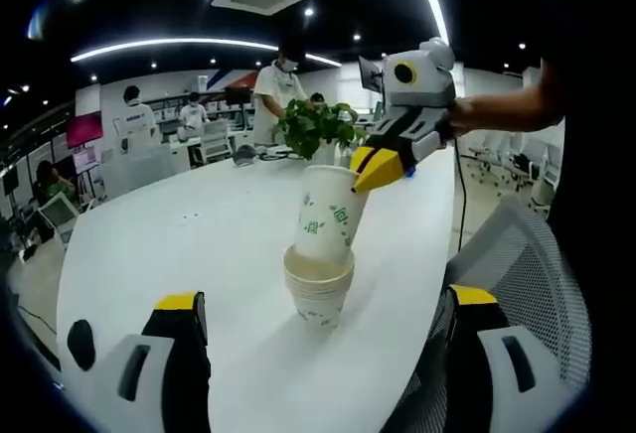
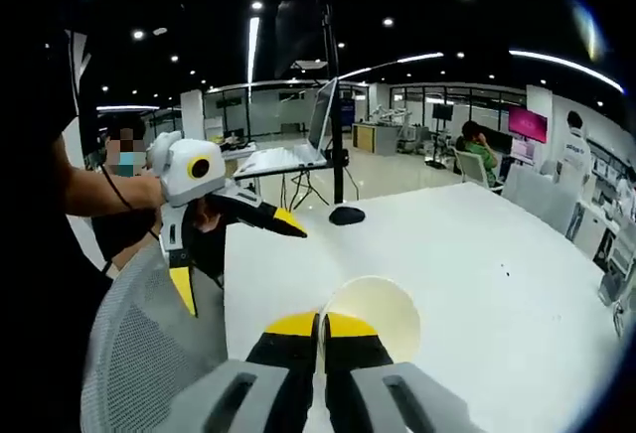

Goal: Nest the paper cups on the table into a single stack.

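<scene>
Cup (image 1: 325,221) pinched at its rim by right gripper (image 1: 381,167), tilted, bottom inside the stack (image 1: 318,292) on table (image 1: 179,234). Stack sits ahead of left gripper (image 1: 318,319), between its wide-open jaws. Right gripper view: jaws closed on cup (image 2: 373,316) rim.

Left gripper (image 1: 318,329): white housing, black jaws tipped yellow. Right gripper (image 2: 320,329): identical colouring (a black cable trails from its white body). The person wears dark clothing.
</scene>
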Demonstrator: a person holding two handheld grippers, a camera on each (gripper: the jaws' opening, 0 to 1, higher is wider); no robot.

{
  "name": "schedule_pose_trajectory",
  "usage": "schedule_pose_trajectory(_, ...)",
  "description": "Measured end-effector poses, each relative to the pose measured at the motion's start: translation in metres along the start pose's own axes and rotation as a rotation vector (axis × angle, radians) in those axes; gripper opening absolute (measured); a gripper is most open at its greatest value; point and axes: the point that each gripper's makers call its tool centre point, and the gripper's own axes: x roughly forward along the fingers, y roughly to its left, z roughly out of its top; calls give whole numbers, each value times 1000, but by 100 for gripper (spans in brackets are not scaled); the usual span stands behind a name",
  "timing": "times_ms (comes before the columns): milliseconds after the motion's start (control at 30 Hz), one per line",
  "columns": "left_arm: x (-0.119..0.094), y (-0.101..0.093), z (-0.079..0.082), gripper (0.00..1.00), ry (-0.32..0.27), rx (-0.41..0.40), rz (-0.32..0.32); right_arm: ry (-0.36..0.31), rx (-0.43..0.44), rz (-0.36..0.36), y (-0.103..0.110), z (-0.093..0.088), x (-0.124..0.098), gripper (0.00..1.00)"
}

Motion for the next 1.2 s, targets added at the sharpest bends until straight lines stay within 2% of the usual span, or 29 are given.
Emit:
schedule_pose_trajectory(233,5,-7,-2,99,-4,-2,1,76,-74,21,2,-6,15,0)
schedule_pose_trajectory(700,7,-11,-2,99,1,0,12,166,-66,61,3,-25,44,0)
schedule_pose_trajectory(867,8,-11,-5,98,8,4,9,194,-25,73,1,-36,53,0)
schedule_pose_trajectory(1067,9,-12,-6,98,10,4,7,194,26,101,4,-43,63,1)
schedule_pose_trajectory(1200,9,-12,-6,98,7,0,12,209,23,110,8,-46,68,1)
